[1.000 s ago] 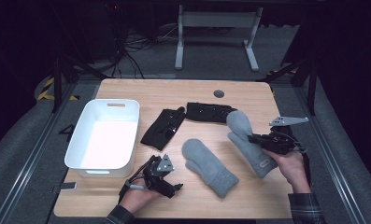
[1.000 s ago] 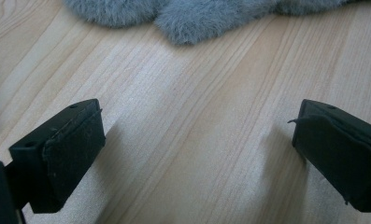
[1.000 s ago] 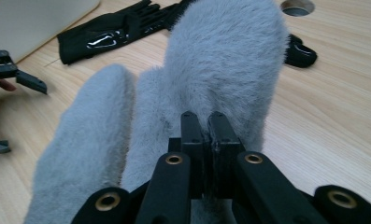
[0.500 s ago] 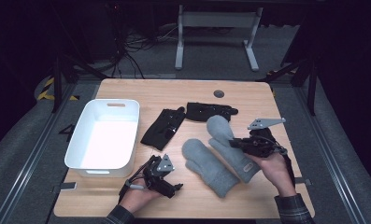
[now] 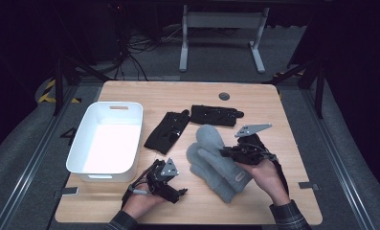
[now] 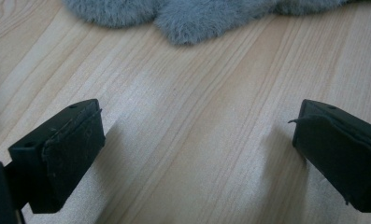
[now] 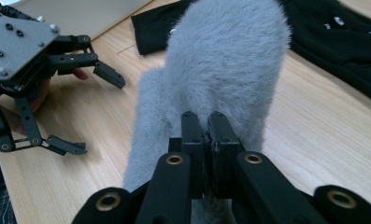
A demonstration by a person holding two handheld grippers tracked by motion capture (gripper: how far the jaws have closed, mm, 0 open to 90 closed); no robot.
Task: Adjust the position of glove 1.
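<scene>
Pinching one of two grey mittens (image 5: 210, 143) in my right gripper (image 5: 227, 152), jaws clamped on its fleece, I lay it over the other grey mitten (image 5: 217, 173). My left gripper (image 5: 178, 192) rests jaws apart near one white bin (image 5: 106, 141); two black gloves (image 5: 167, 132) lie beyond.

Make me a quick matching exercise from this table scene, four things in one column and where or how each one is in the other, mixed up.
Things:
1. white bin
2. right tool
3. left tool
4. black gloves

States:
A. open, low over bare wood at the near edge
B. lying flat past the grey mittens, mid-table
C. shut on a grey mitten
D. empty, at the table's left side

Pairs: 1-D, 2-C, 3-A, 4-B
</scene>
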